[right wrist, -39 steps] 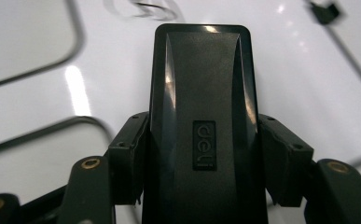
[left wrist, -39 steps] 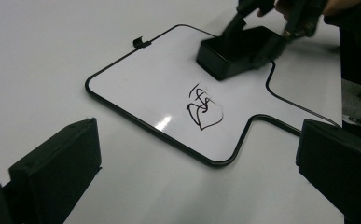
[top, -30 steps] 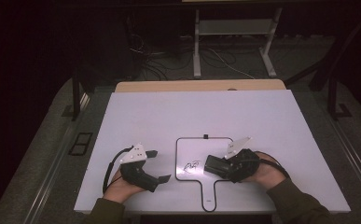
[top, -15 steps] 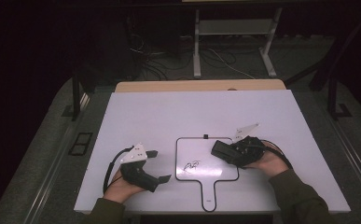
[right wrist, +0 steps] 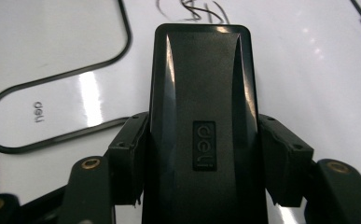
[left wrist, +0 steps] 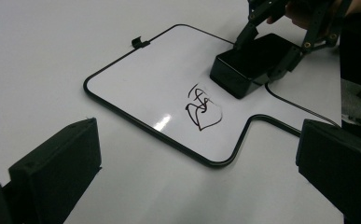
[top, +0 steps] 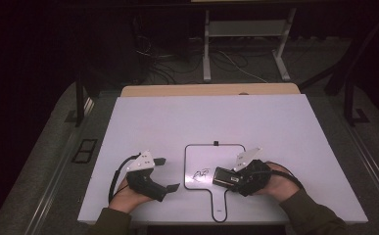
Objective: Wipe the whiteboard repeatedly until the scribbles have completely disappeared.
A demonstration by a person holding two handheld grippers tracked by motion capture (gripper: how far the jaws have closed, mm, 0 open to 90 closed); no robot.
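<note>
the right gripper (top: 226,177) clamps the black eraser (left wrist: 250,63) by its long sides, on the whiteboard (top: 197,159) just right of the scribble (left wrist: 202,106); the eraser's long axis points at the scribble. the left gripper (top: 167,174), jaws wide and empty, rests left of the whiteboard, farther away.

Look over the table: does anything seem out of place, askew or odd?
Nothing stands out. The small black-rimmed whiteboard lies flat, with a black scribble on it; the right gripper holds the black plastic eraser block squarely.
</note>
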